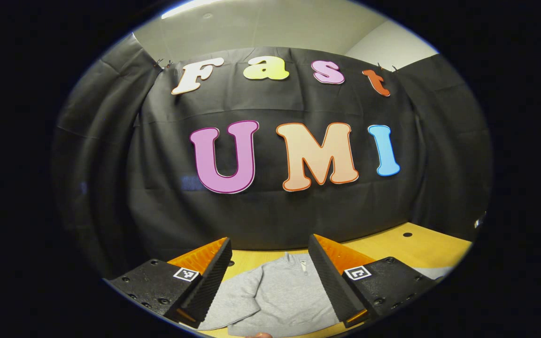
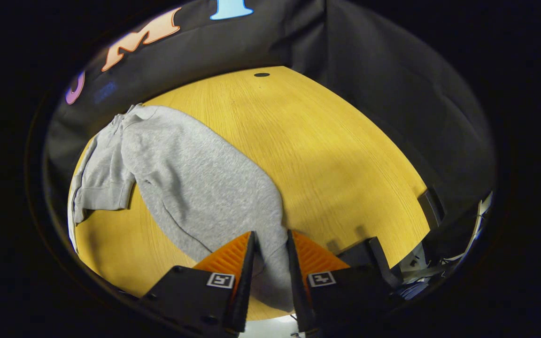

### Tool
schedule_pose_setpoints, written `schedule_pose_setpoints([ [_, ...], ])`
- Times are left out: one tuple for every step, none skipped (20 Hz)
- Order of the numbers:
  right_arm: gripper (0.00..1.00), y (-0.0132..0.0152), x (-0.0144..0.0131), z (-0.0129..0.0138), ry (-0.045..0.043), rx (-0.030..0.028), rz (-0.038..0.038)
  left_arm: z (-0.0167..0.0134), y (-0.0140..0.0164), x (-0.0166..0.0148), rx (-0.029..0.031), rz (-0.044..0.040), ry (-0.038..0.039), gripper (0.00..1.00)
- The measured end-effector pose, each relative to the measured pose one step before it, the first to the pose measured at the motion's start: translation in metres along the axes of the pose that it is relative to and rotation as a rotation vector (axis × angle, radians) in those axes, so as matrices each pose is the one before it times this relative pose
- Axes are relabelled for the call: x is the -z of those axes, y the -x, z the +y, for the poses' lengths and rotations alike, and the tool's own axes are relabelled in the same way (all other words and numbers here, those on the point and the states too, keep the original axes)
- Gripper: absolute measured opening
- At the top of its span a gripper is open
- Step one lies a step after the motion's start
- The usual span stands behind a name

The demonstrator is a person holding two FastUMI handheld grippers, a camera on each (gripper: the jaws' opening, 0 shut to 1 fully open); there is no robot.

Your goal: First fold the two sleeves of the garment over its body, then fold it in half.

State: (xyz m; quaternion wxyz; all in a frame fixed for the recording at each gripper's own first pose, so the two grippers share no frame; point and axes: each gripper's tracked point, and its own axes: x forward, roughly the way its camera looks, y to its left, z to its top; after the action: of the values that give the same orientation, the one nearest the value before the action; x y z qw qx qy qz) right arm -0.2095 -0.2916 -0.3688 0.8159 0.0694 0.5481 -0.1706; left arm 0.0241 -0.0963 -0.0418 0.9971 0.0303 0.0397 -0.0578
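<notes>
A grey sweatshirt (image 1: 284,295) lies flat on the wooden table (image 1: 421,244), its collar toward the back wall. My left gripper (image 1: 269,240) hovers above it, open, with nothing between its fingers. In the left gripper view one sleeve (image 1: 237,295) bends down along the body. In the right gripper view the sweatshirt (image 2: 106,173) has its other sleeve (image 2: 204,188) stretched out over the table (image 2: 336,155) toward me. My right gripper (image 2: 270,233) sits low at the cuff end. Its fingers are close together, with the grey cloth bunched between them.
A small round hole (image 2: 261,74) marks the table's far right part. A dark bracket (image 2: 430,204) and cables (image 2: 458,256) sit at the table's right edge. The black cloth wall closes off the back and right sides. The table's near edge runs just below my right gripper.
</notes>
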Motion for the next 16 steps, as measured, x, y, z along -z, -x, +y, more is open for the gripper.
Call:
schedule_pose_setpoints([
  [0.25,0.00181,0.00004,0.00097,0.00361,-0.00753,0.00297,-0.00272,-0.00016,0.00026,-0.00463,0.00189,0.00155,0.96],
  [0.23,-0.00069,-0.00112,0.00092,0.00915,-0.01012,-0.00265,-0.00233,0.00042,0.00000,-0.00973,0.00351,-0.00042,0.96],
  [0.16,0.00106,-0.00099,0.00182,-0.01822,-0.00766,-0.00094,-0.00135,0.00101,0.00133,-0.01120,0.00360,-0.00026,0.96],
  [0.08,0.00085,-0.00116,0.00631,-0.02283,-0.02622,0.00381,-0.00074,0.00126,0.00053,-0.01295,0.00338,-0.00149,0.95],
  [0.07,-0.00178,-0.00157,0.00374,-0.02498,-0.02215,-0.00286,0.00061,0.00225,0.00125,-0.01573,0.00216,-0.00311,0.95],
  [0.08,-0.00064,-0.00193,0.00326,-0.02207,-0.01857,0.00778,0.00122,0.00103,0.00035,-0.01336,0.00271,-0.00372,0.94],
  [0.07,-0.00105,-0.00324,0.00384,-0.01738,-0.01330,0.00229,0.00055,0.00227,0.00153,-0.00904,0.00168,-0.00215,0.98],
  [0.07,-0.00080,-0.00565,0.00308,-0.00760,-0.00999,-0.00116,0.00122,0.00031,-0.00199,-0.00672,-0.00544,0.00243,0.98],
  [0.07,0.00065,-0.00552,0.00239,-0.00316,-0.00016,-0.00678,0.00181,-0.00060,-0.00007,-0.00486,-0.00151,0.00307,0.94],
  [0.07,0.00094,-0.00913,0.00455,-0.00419,-0.00464,-0.01321,0.00166,-0.00136,-0.00031,0.00025,0.00298,0.00237,0.94],
  [0.07,0.00106,-0.01007,0.00624,-0.00677,-0.00382,-0.02036,0.00240,-0.00092,-0.00145,0.00539,-0.00370,0.00209,0.94],
  [0.07,0.00175,-0.01016,0.00768,-0.00946,-0.00112,-0.01599,0.00309,-0.00135,-0.00224,0.00650,-0.00020,-0.00315,0.94],
  [0.07,0.00158,-0.01299,0.01111,-0.00994,-0.00961,-0.02553,0.00653,-0.00134,-0.00188,-0.00008,-0.01062,-0.00663,0.94],
  [0.07,0.00014,-0.01248,0.01180,0.00141,-0.01332,-0.01990,0.00920,-0.00188,-0.00448,-0.00833,-0.01669,-0.00567,0.94],
  [0.07,0.00079,-0.01063,0.00931,0.00621,-0.00679,-0.01911,0.00973,-0.00198,0.00083,-0.00681,-0.00139,-0.00392,0.94],
  [0.05,0.00125,-0.01127,0.01121,0.00792,-0.00596,-0.02336,0.00803,-0.00013,0.00286,-0.00386,0.00708,-0.00201,0.98],
])
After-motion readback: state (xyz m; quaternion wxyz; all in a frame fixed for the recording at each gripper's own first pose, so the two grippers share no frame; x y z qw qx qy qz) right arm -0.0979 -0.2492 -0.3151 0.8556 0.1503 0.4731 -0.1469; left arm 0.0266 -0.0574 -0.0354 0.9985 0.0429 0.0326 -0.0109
